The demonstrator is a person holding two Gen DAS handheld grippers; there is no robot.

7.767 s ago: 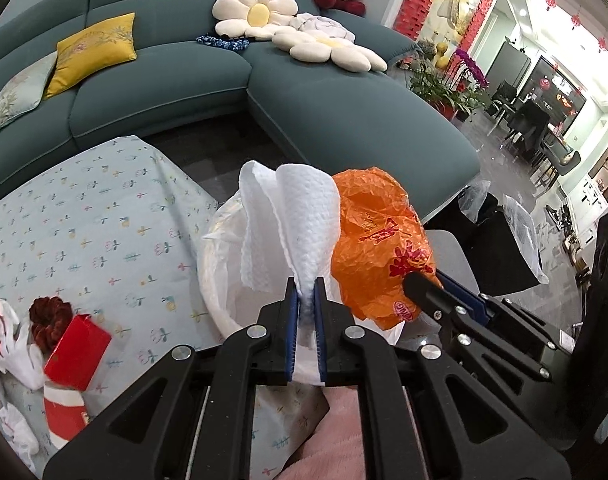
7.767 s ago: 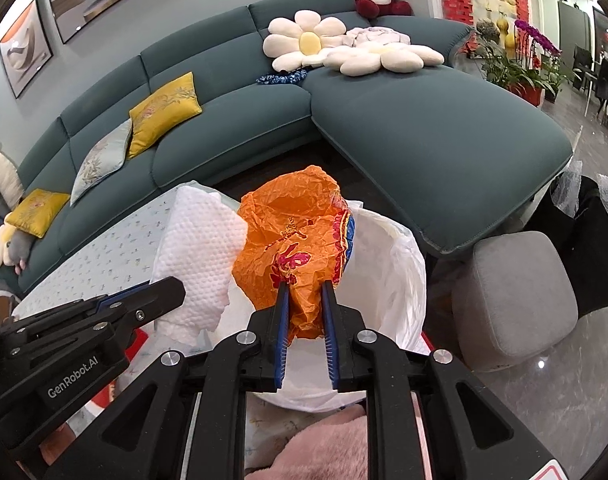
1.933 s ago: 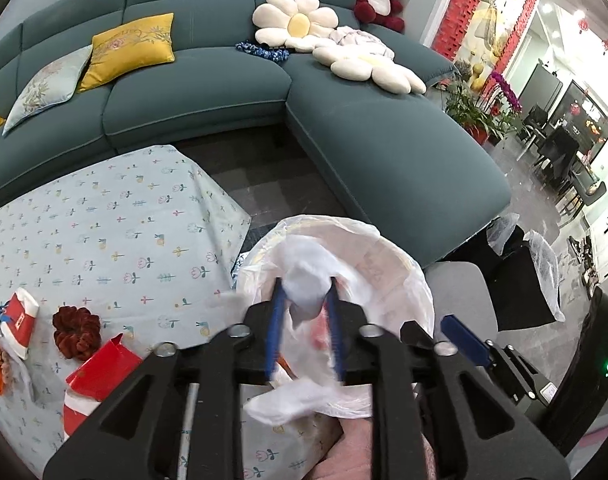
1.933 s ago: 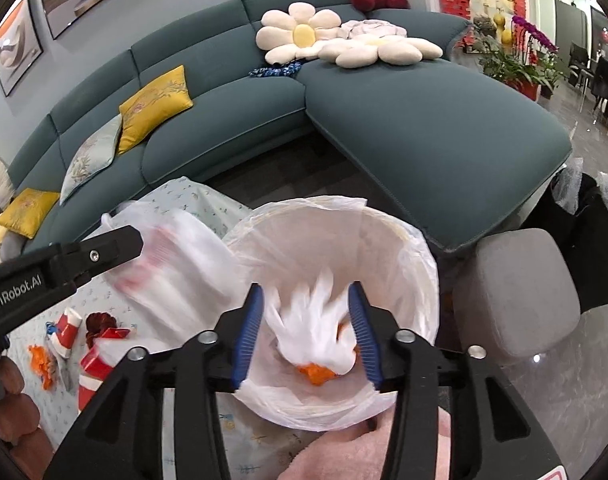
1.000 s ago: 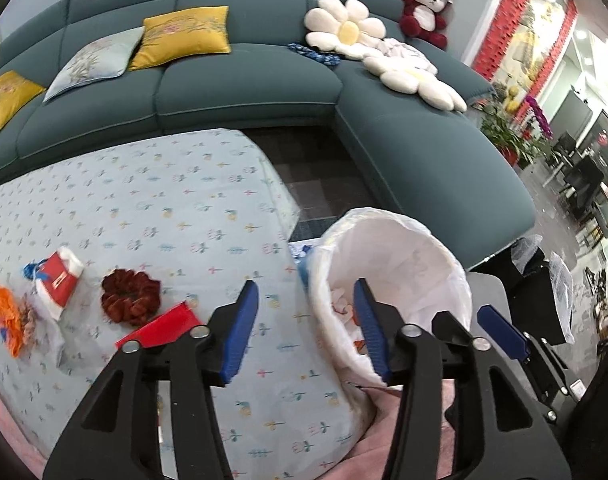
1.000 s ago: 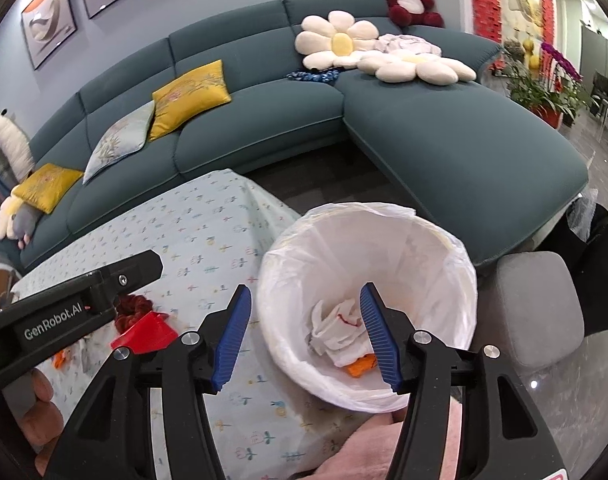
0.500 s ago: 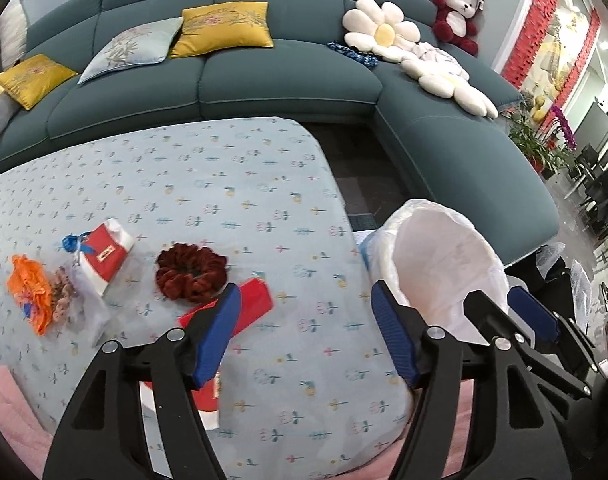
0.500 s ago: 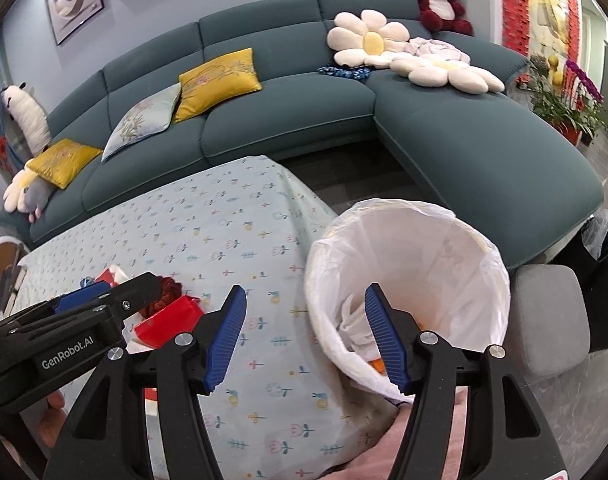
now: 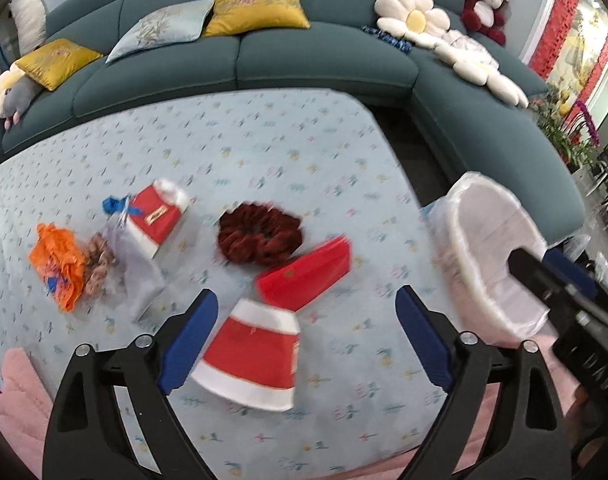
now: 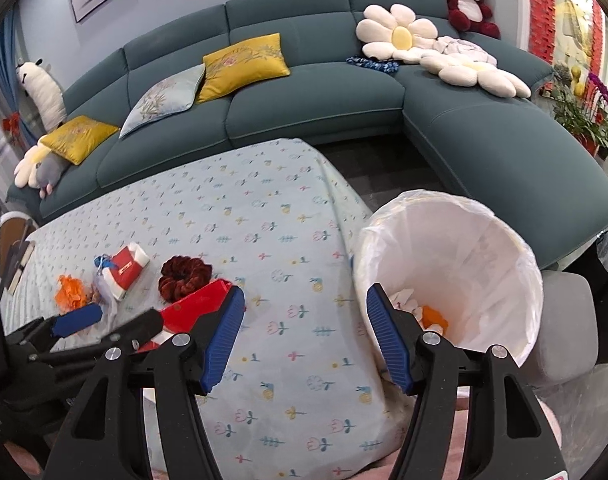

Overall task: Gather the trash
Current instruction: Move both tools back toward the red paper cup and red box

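Note:
My left gripper (image 9: 304,340) is open and empty, above a red-and-white paper cup (image 9: 252,352) and a red box (image 9: 307,276) on the table. A dark red scrunchie (image 9: 260,232), a second red-and-white cup (image 9: 156,216), a clear bag (image 9: 138,276) and orange trash (image 9: 58,264) lie further left. My right gripper (image 10: 304,340) is open and empty, between the table and the white-lined bin (image 10: 455,268), which holds white and orange trash (image 10: 427,316). The bin also shows in the left wrist view (image 9: 491,256).
The table (image 10: 264,216) has a light blue flowered cloth. A teal corner sofa (image 10: 304,100) with cushions stands behind. A grey stool (image 10: 563,320) sits right of the bin. Pink fabric (image 9: 20,404) lies at the near edge.
Both grippers let go of their trash into the bin and opened wide. Both have swung left, away from the bin; the left one is now over the trash on the table.

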